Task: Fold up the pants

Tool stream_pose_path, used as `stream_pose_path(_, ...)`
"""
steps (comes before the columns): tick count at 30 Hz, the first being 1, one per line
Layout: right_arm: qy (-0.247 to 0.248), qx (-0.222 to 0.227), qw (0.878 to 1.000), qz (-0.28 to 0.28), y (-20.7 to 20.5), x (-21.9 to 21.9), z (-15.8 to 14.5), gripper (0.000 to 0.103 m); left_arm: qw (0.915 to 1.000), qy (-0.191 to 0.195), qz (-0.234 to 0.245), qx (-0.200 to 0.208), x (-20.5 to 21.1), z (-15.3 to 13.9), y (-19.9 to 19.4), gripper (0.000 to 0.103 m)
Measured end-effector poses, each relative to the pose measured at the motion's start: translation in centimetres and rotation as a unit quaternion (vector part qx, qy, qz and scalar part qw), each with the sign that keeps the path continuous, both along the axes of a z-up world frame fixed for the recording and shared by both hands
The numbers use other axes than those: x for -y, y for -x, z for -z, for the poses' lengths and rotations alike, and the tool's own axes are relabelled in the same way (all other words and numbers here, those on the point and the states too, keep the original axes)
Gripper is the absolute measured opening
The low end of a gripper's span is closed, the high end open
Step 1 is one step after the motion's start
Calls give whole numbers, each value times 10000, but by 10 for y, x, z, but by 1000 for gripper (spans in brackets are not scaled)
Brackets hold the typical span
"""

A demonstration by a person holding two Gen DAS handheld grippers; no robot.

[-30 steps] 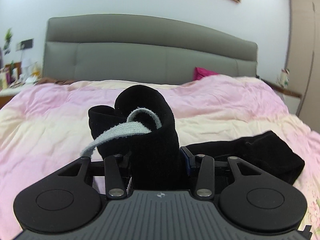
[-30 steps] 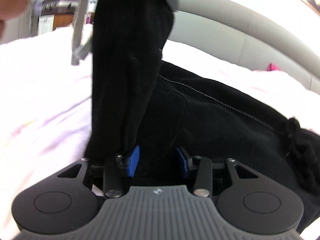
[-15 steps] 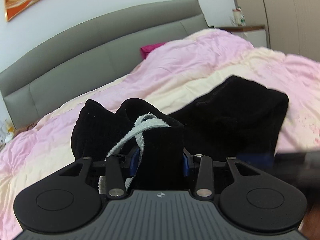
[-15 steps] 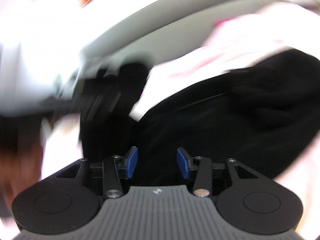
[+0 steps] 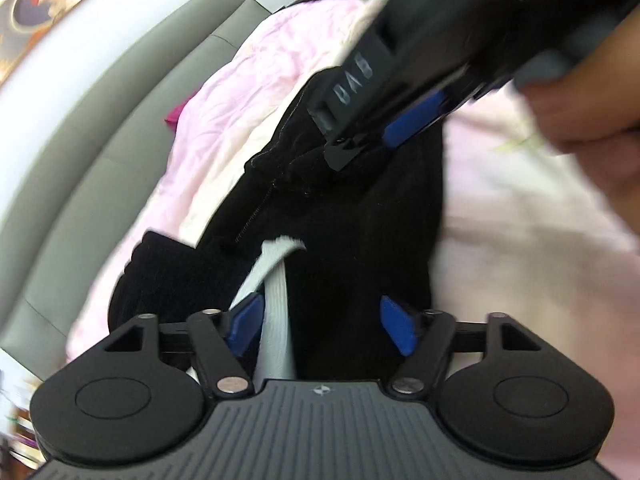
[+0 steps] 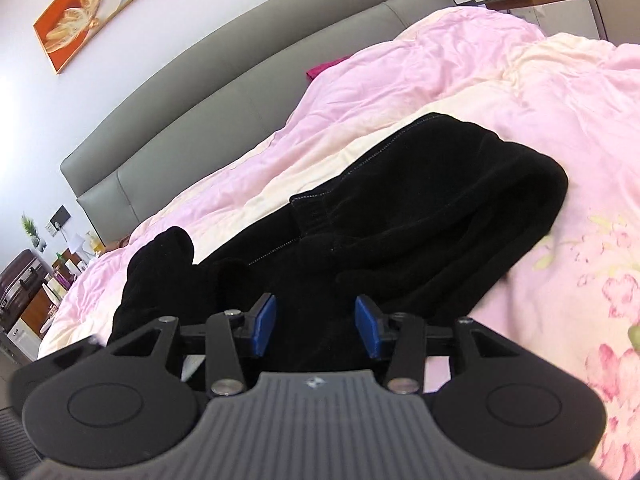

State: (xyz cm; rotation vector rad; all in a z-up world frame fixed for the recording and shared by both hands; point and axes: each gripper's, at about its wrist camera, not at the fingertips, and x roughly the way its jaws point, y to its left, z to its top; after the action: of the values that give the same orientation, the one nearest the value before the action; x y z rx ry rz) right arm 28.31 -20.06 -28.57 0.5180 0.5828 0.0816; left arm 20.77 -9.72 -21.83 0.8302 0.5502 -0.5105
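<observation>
The black pants [image 6: 420, 216] lie bunched on the pink bed cover [image 6: 400, 72]. In the left wrist view the pants [image 5: 352, 240] fill the middle, with a grey drawstring [image 5: 276, 280] running between the blue pads. My left gripper [image 5: 320, 326] stands open around the black fabric and drawstring. My right gripper [image 6: 316, 324] is open, its blue pads apart with black fabric lying between them. The right gripper also shows in the left wrist view [image 5: 384, 136], above the pants, held by a hand [image 5: 592, 100].
A grey padded headboard [image 6: 224, 120] runs behind the bed. A magenta cloth [image 6: 324, 68] lies near it. A nightstand with small items [image 6: 60, 280] stands at the left. An orange picture [image 6: 100, 12] hangs on the wall.
My left gripper has opened: its pads were pinched on the waistband and drawstring, now they stand apart. It tilted down toward the pants. The right gripper swung over the pants and steadied.
</observation>
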Motion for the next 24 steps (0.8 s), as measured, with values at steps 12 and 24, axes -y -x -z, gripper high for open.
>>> stream_pose_path(12, 993, 41, 9839, -1486, 4, -79, -8, 52, 9414, 2404, -2207, -853, -154, -30, -48, 88)
stream_pose_path(24, -331, -821, 9715, -2197, -57, -54, 31, 68, 9461, 2188, -1948, -1379, -143, 0, -61, 89)
